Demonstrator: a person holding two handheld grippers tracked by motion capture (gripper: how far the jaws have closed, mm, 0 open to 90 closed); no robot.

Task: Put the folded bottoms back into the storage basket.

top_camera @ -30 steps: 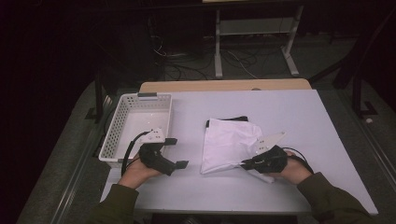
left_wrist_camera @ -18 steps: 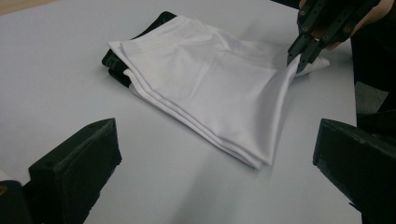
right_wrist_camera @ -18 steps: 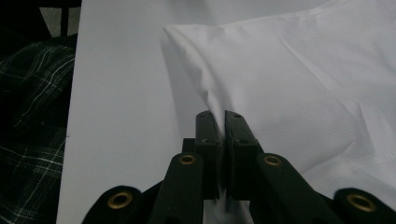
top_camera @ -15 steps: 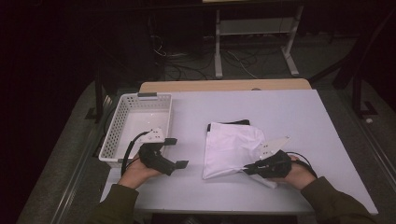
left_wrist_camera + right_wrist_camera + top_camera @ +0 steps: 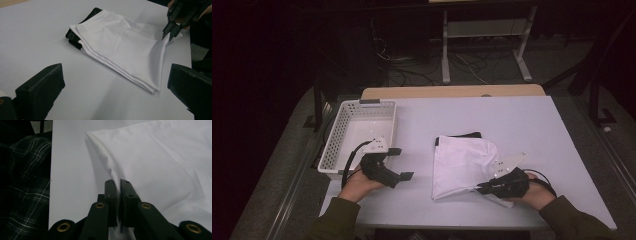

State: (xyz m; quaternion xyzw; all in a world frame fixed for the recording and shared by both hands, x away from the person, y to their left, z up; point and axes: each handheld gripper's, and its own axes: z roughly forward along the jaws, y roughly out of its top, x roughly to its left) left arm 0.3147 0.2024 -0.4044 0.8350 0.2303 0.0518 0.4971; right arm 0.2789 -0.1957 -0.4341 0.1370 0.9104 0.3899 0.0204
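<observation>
Dim room, pale counter. My right hand-held gripper pinches the cloth's near-edge corner; soft, light, probably slippery. Left hand-held gripper gapes empty.

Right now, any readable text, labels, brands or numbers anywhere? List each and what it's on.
None readable.
White folded cloth, pinched by the right gripper: plain, no print in sight.
Dark fabric under it: faint marks along its edge, too blurred to read.
White basket: no label visible.
Left gripper: no marking visible.
</observation>
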